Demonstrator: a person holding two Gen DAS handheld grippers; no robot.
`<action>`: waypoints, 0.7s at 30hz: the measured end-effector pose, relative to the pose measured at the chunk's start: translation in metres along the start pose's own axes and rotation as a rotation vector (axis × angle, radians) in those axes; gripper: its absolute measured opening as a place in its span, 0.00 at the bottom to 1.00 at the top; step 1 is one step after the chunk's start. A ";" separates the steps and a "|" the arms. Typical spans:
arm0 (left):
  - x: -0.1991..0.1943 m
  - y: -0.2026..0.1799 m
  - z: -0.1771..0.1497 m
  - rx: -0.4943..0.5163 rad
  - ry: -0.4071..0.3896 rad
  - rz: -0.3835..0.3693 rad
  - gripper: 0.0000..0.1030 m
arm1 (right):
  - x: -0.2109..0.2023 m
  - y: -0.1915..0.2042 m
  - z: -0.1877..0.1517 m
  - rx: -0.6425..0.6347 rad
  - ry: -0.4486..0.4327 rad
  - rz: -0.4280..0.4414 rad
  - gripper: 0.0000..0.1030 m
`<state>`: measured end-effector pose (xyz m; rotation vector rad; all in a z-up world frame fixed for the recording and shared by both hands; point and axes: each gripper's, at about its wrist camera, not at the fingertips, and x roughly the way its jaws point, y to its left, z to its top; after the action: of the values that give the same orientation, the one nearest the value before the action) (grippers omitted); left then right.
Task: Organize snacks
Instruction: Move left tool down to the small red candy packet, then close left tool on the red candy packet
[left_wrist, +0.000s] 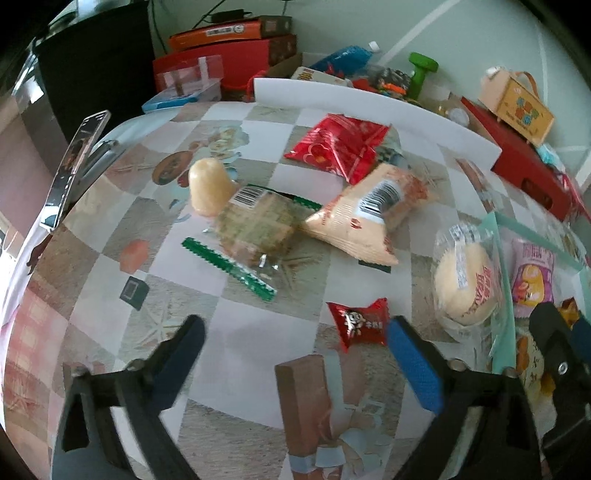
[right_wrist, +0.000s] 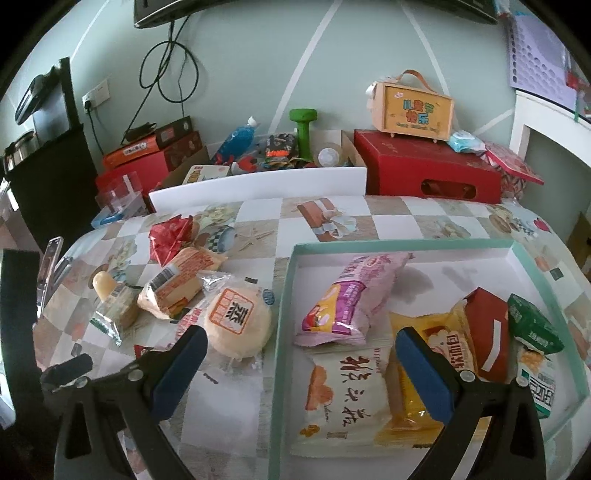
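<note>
- Left tongs (left_wrist: 295, 332) gaped empty over the counter (left_wrist: 229, 343); small red candy (left_wrist: 357, 323) at three o'clock.
- Right tongs (right_wrist: 301, 345) open above the teal tray (right_wrist: 286, 295); its white packet (right_wrist: 345, 402) showed brushed Chinese script.

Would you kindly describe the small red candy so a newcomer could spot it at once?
Start at the teal tray on the checkered table. Just outside its wall lies a round bun in clear wrap, and the candy sits beside that, toward the table's near edge. It is the smallest packet there, red with crimped ends and a cartoon face.
</note>
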<state>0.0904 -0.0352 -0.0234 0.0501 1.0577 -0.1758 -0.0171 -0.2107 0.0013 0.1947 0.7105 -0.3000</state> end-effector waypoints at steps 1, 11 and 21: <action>0.001 -0.002 -0.001 0.006 0.002 -0.003 0.79 | 0.000 -0.001 0.000 0.004 0.001 0.001 1.00; 0.001 -0.020 -0.004 0.070 -0.021 -0.025 0.43 | 0.001 -0.002 -0.001 0.008 0.004 0.003 1.00; -0.001 -0.013 -0.001 0.034 -0.017 -0.082 0.25 | 0.005 -0.002 -0.002 0.010 0.011 0.011 1.00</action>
<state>0.0869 -0.0476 -0.0230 0.0358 1.0405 -0.2677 -0.0155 -0.2133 -0.0042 0.2101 0.7186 -0.2926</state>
